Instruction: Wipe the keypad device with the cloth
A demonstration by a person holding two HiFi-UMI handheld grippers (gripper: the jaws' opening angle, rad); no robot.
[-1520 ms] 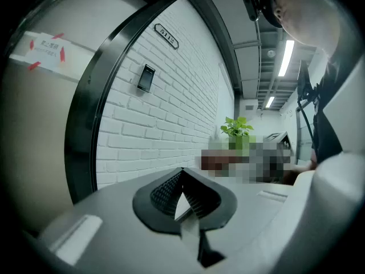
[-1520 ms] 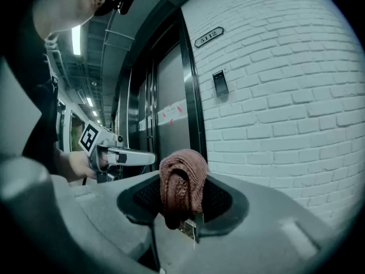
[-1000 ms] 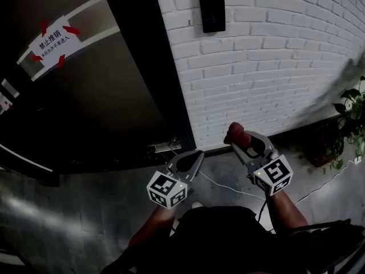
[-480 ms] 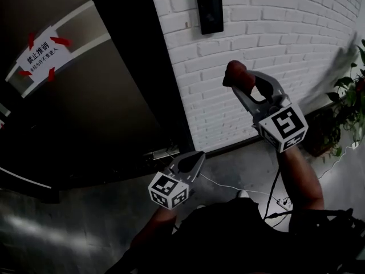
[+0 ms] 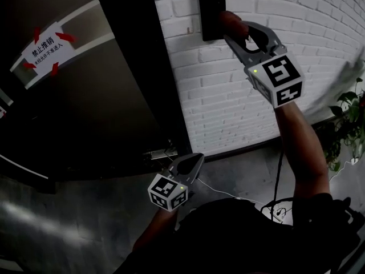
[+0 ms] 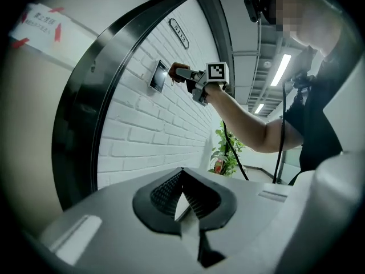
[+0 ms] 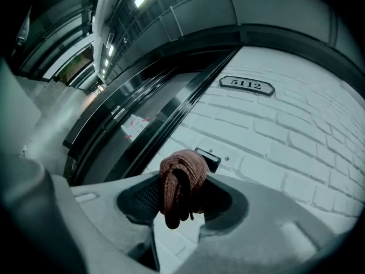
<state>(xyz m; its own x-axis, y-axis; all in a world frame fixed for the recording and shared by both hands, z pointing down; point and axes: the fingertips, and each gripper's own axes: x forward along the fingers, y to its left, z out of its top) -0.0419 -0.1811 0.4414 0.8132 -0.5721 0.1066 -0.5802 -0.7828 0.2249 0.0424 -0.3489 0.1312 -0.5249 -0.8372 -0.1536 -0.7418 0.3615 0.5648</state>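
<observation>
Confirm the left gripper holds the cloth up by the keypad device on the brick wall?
Wrong side: the right gripper holds the cloth up by the keypad device on the brick wall, as the right gripper view shows.

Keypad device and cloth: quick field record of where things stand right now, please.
keypad device: mounted on white brick wall, beside dark door
cloth: reddish, bunched up
right claw: held high, shut on the cloth, with the cloth at the device's right edge; contact unclear
left claw: held low, shut, nothing in it, well away from the device
wiping: no stroke evident yet
</observation>
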